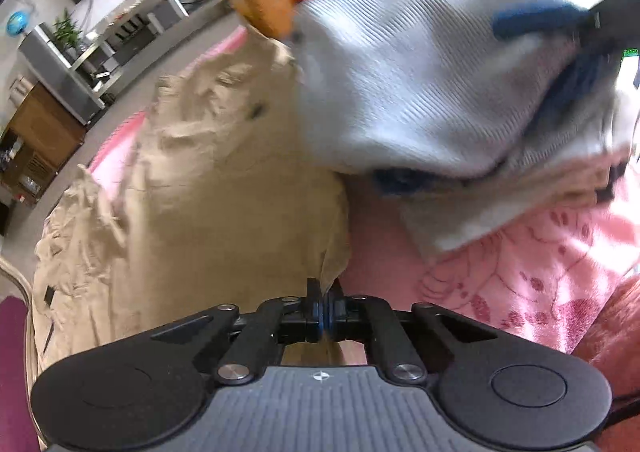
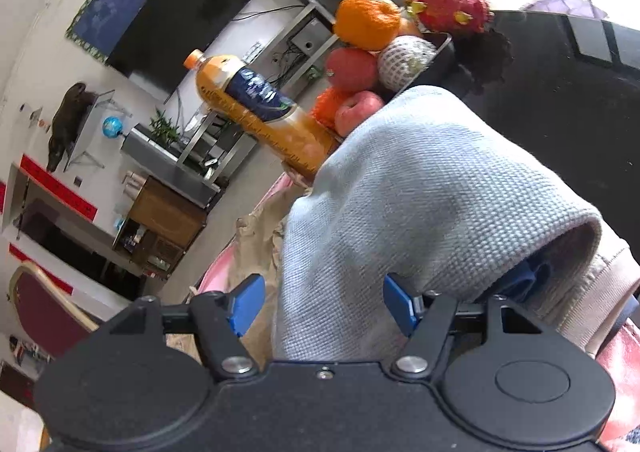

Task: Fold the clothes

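Jaws of our left gripper (image 1: pixel 325 312) are pinched tight on a corner of the beige garment (image 1: pixel 224 188), which lies crumpled on the pink blanket (image 1: pixel 520 272), while our right gripper (image 2: pixel 320 306) stands half open with a fold of the grey knit garment (image 2: pixel 420 192) between its blue pads (image 2: pixel 246 302), unpressed. We judge the grey piece, draped beside the beige one, should be clamped firmly before lifting. We then draw both cloths apart slowly, away from the fruit tray (image 2: pixel 436 48).

A beige garment (image 1: pixel 224 188) lies by a pale grey-blue ribbed garment (image 1: pixel 420 84) on a pink floral-printed cloth (image 1: pixel 532 276).
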Available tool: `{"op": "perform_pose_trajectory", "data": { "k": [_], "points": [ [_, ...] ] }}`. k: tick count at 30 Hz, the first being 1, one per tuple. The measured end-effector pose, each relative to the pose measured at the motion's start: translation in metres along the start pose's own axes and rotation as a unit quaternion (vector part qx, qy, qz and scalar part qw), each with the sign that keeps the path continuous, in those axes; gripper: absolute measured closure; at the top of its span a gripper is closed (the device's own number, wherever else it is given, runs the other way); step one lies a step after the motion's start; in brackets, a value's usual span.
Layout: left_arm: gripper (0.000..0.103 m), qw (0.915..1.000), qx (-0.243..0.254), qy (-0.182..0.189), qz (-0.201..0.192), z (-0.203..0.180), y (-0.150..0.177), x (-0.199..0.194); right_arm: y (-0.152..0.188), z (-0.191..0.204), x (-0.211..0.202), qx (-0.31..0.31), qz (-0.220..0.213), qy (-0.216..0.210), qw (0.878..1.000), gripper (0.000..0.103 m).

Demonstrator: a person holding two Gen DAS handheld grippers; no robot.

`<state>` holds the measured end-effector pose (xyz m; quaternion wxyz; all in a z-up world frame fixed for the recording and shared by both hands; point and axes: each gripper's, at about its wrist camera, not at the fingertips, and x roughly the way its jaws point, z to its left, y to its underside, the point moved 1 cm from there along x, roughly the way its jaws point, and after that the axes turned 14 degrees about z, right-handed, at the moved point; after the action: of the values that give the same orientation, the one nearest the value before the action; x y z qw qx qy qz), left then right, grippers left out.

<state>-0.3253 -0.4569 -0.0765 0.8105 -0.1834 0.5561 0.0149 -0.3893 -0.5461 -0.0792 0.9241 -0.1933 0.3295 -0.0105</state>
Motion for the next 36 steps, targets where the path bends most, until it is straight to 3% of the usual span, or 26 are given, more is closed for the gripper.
{"op": "perform_pose_trajectory", "data": {
  "k": [5, 9, 14, 19, 21, 24, 27, 29, 31, 32, 36],
  "points": [
    [0.098, 0.9956, -0.082, 0.021, -0.04, 0.076, 0.017, -0.043, 0.0, 0.021, 0.0, -0.023, 0.01, -0.037, 0.999, 0.039],
    [0.099, 0.9887, -0.131, 0.036, -0.063, 0.133, 0.024, -0.065, -0.018, 0.07, 0.007, -0.058, 0.057, -0.076, 0.994, 0.039],
    [0.099, 0.9808, -0.169, 0.067, -0.071, 0.172, 0.033, -0.069, -0.045, 0.122, 0.048, -0.072, 0.101, -0.034, 0.992, 0.039],
    [0.098, 0.9777, -0.178, 0.086, -0.07, 0.185, 0.039, -0.051, -0.045, 0.098, 0.135, 0.019, 0.157, 0.041, 0.987, 0.044],
    [0.098, 0.9777, -0.175, 0.092, -0.07, 0.186, 0.039, -0.047, -0.039, 0.079, 0.166, 0.061, 0.166, 0.071, 0.982, 0.053],
    [0.098, 0.9771, -0.174, 0.098, -0.074, 0.191, 0.042, -0.045, -0.034, 0.072, 0.194, 0.086, 0.146, 0.072, 0.983, 0.055],
    [0.098, 0.9759, -0.174, 0.108, -0.077, 0.195, 0.046, -0.044, -0.039, 0.081, 0.215, 0.079, 0.112, 0.106, 0.985, 0.046],
    [0.098, 0.9762, -0.169, 0.112, -0.078, 0.195, 0.05, -0.042, -0.039, 0.088, 0.231, 0.066, 0.093, 0.139, 0.984, 0.047],
    [0.098, 0.9773, -0.162, 0.114, -0.076, 0.194, 0.056, -0.036, -0.04, 0.093, 0.242, 0.036, 0.074, 0.178, 0.981, 0.071],
    [0.099, 0.9767, -0.161, 0.121, -0.073, 0.194, 0.059, -0.033, -0.04, 0.097, 0.244, 0.015, 0.065, 0.193, 0.979, 0.088],
    [0.099, 0.9698, -0.164, 0.168, -0.065, 0.197, 0.07, -0.019, -0.046, 0.12, 0.234, -0.06, 0.024, 0.23, 0.971, 0.099]
  ]
}}
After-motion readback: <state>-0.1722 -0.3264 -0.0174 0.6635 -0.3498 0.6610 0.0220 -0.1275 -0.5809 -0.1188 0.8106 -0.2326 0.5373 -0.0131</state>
